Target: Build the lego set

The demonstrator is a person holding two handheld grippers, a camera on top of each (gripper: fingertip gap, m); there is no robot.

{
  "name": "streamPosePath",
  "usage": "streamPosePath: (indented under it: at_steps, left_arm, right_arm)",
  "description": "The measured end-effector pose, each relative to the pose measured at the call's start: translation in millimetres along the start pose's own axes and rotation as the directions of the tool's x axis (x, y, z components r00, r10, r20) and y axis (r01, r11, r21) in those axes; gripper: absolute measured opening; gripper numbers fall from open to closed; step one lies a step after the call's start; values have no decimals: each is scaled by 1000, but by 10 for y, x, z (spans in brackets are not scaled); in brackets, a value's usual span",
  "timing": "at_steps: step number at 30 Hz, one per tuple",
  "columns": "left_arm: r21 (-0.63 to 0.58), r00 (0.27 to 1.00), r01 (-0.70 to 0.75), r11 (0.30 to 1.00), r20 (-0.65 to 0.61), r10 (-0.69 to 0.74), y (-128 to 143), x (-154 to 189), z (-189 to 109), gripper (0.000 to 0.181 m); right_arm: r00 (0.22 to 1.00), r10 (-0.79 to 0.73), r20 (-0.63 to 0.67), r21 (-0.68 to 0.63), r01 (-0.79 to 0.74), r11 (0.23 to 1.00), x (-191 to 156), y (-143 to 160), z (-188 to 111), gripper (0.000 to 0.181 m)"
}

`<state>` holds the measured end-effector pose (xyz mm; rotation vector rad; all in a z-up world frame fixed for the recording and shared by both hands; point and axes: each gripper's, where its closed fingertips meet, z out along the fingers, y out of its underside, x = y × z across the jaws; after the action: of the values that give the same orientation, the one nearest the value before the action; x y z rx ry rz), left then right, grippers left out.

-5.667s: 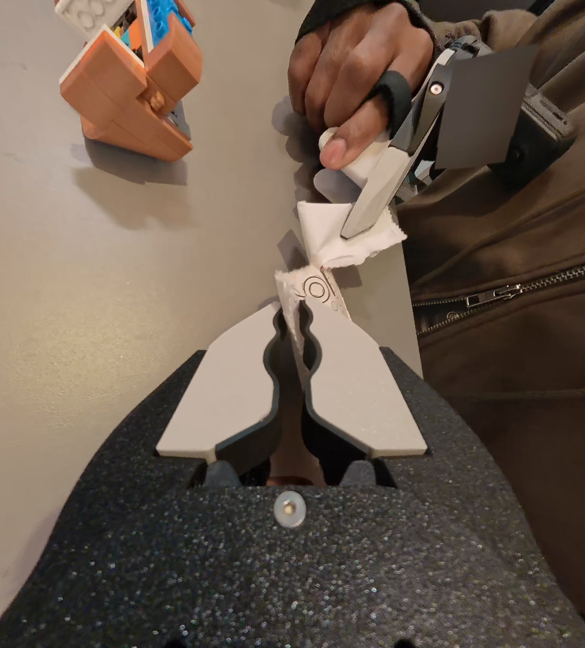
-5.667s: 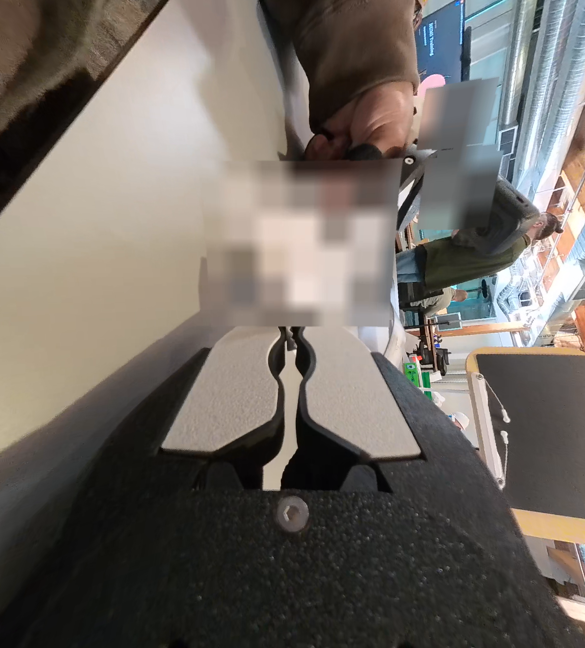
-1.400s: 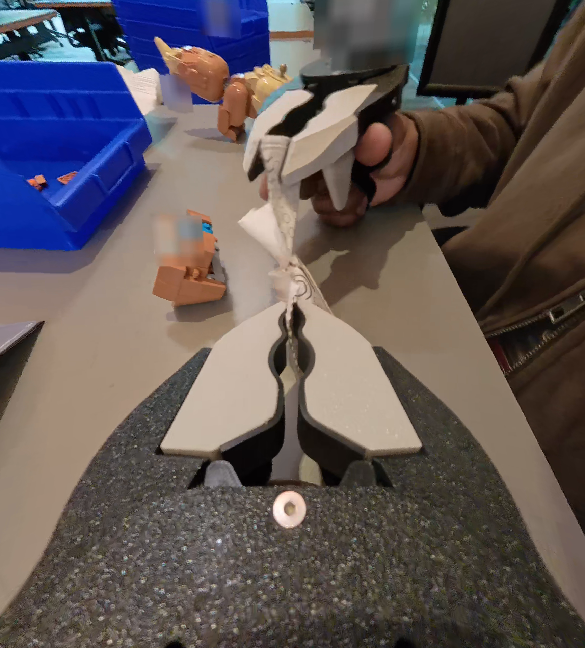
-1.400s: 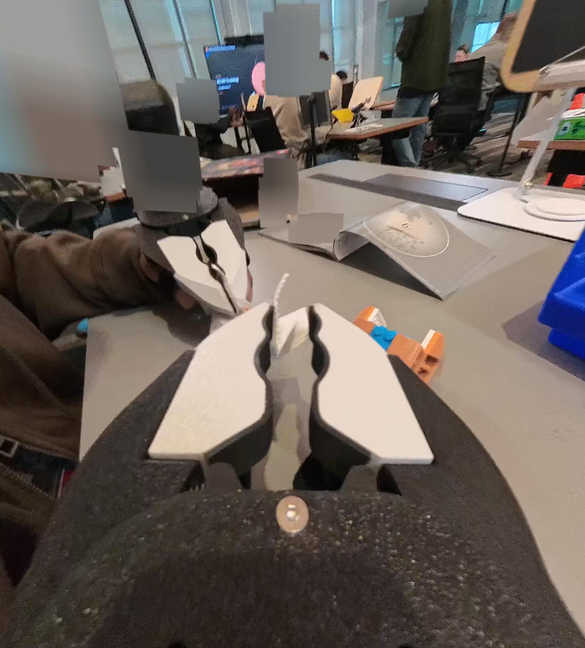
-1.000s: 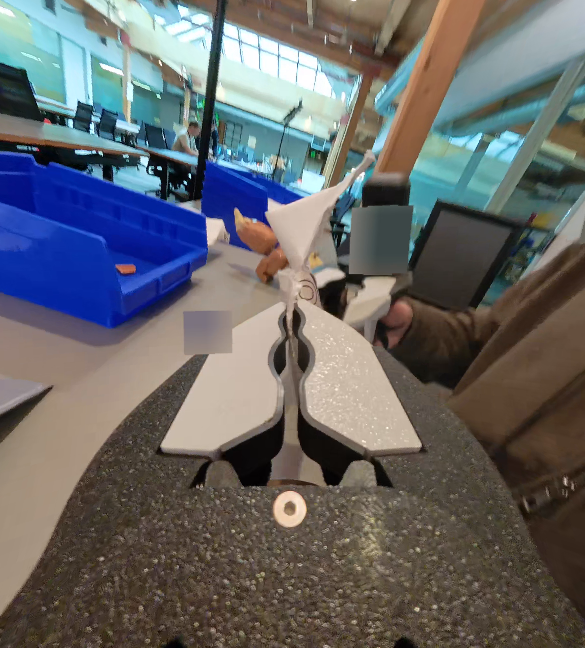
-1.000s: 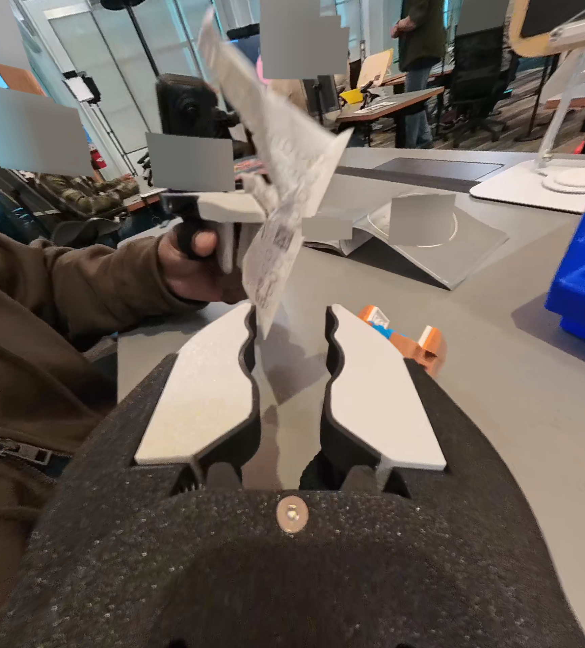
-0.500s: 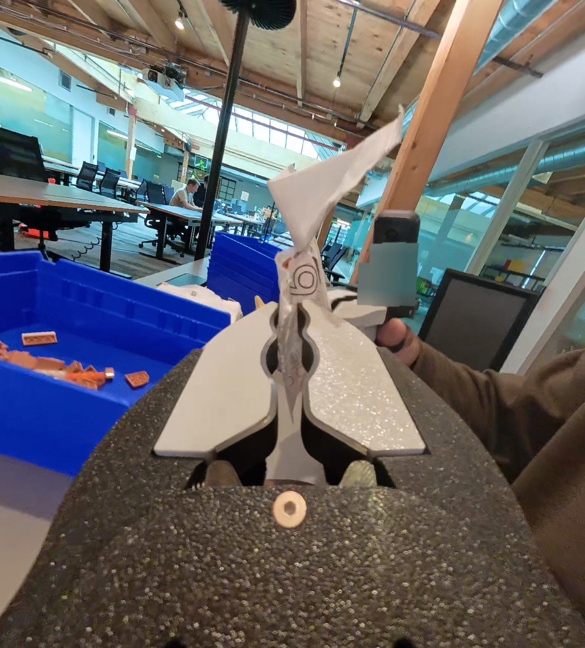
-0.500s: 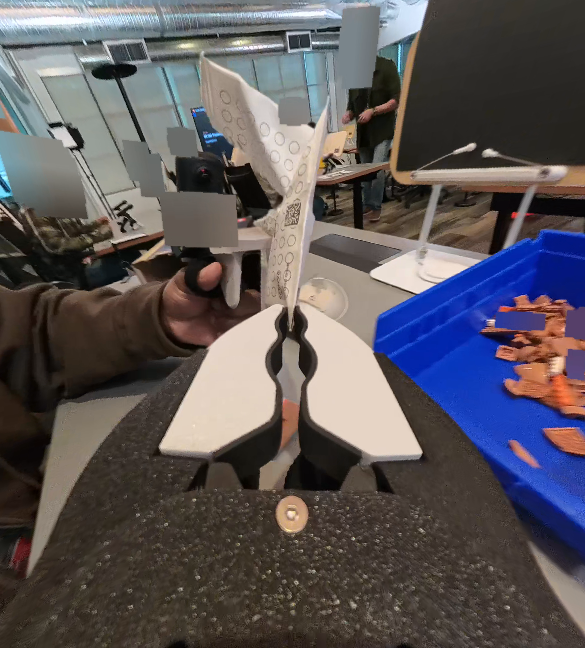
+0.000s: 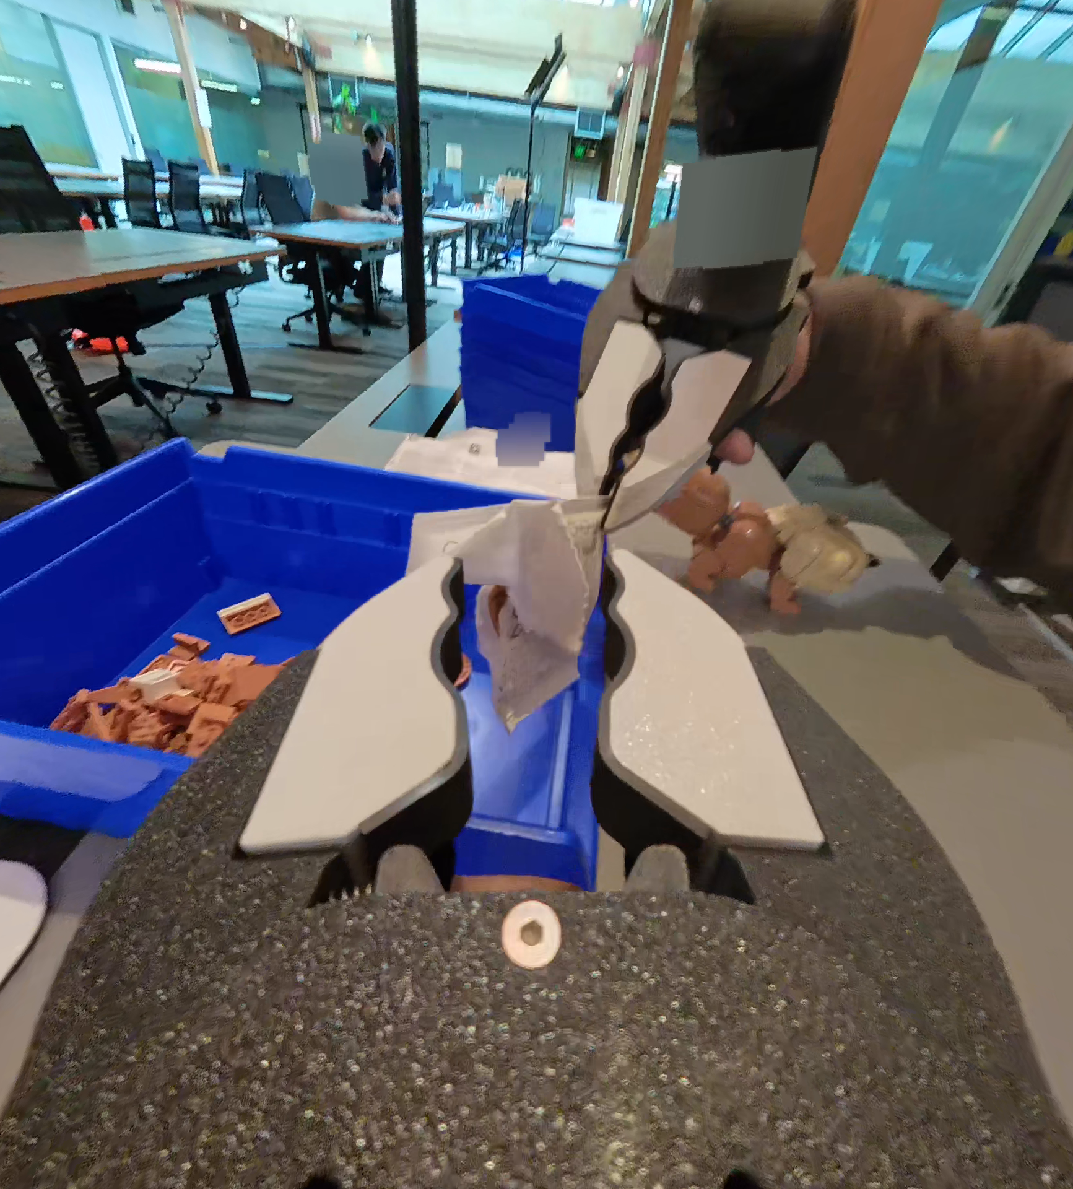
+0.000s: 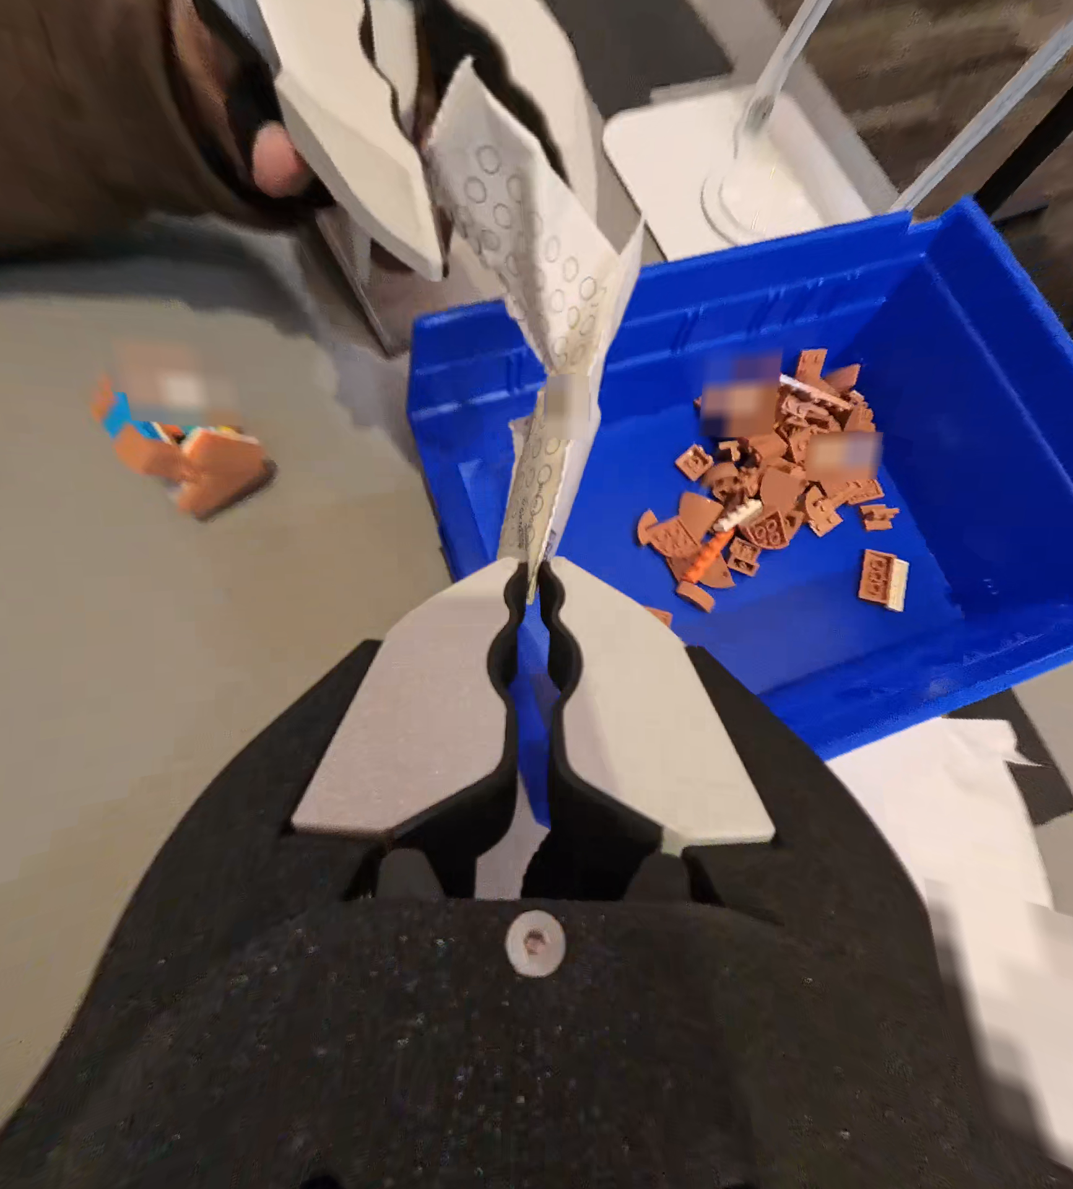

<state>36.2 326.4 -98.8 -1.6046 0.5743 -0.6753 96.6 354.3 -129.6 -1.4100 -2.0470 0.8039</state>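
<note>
Transfer of the emptied parts bag. The left gripper [image 9: 530, 566], which half a second ago was clamped on the white paper bag [image 10: 546, 289], now has its jaws wide apart – the crumpled bag hangs loosely in the gap between them, apparently no longer pinched. The right gripper [image 10: 530, 569] has its jaws together, clamped on one edge of the bag, and so appears to carry it alone; in the left wrist view that gripper reaches in from above and nips the bag's upper corner. Both views have tipped down from the room towards the blue bin [image 10: 1003, 450], over whose near corner the bag now hangs. The task's loose parts, a heap of brown Lego pieces [image 10: 771, 489] with a few white ones among them, lie on the bin floor; nothing can be seen falling from the bag, and whether anything remains inside cannot be told. A partly built orange and blue sub-assembly [image 10: 199, 463] rests on the grey worktop [image 10: 135, 643] to the left of the bin, well apart from both grippers, and a brown and tan Lego animal [image 9: 778, 553] stands farther back. Judged from this, the unpacking step is ending: the wrapper can go aside with the right gripper, the left is free to pick, and the building itself – joining binned pieces to the sub-assembly – is largely still to do.
</note>
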Motion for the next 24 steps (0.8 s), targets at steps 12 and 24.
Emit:
streamPosePath:
  at_steps: [12, 24]
  left_arm:
    - [-261, 994, -61, 963, 69, 82, 289, -411, -59, 56]
    - [-600, 877, -454, 659, -171, 449, 514, -283, 243, 28]
  right_arm:
    - [975, -198, 99, -366, 221, 904, 262, 248, 397, 4]
    - [948, -219, 231, -417, 300, 858, 175, 81, 446, 4]
